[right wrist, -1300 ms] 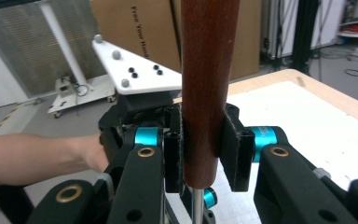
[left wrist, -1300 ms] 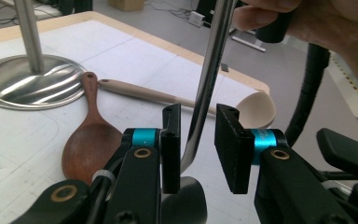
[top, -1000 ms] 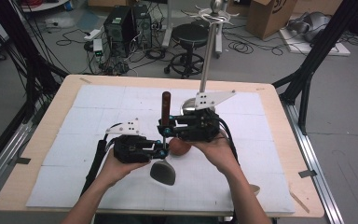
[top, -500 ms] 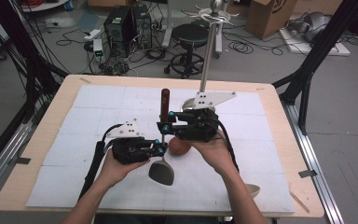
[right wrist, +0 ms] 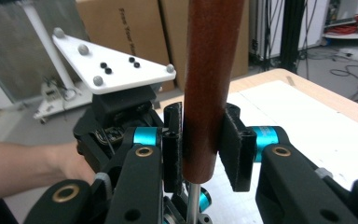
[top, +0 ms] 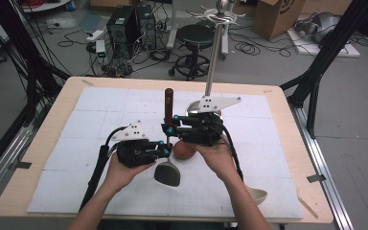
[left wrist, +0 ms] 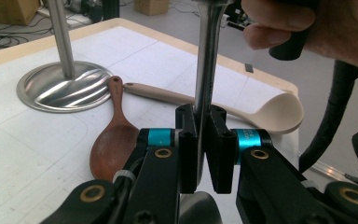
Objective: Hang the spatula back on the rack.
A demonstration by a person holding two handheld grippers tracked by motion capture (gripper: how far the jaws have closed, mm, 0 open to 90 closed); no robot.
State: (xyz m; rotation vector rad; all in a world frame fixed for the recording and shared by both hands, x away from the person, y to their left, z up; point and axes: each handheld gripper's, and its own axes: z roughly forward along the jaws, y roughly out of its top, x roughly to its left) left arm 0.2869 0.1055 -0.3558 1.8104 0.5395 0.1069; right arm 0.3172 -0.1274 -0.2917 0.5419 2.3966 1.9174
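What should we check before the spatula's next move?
1. Left gripper shut on spatula shaft: ok.
2. Right gripper fingers against wooden handle: ok.
3. Spatula upright: ok.
4. Spatula head off the table: cannot tell.
5. Rack base apart from wooden spoon: ok.
6. Ladle lying behind the shaft, apart from it: ok.
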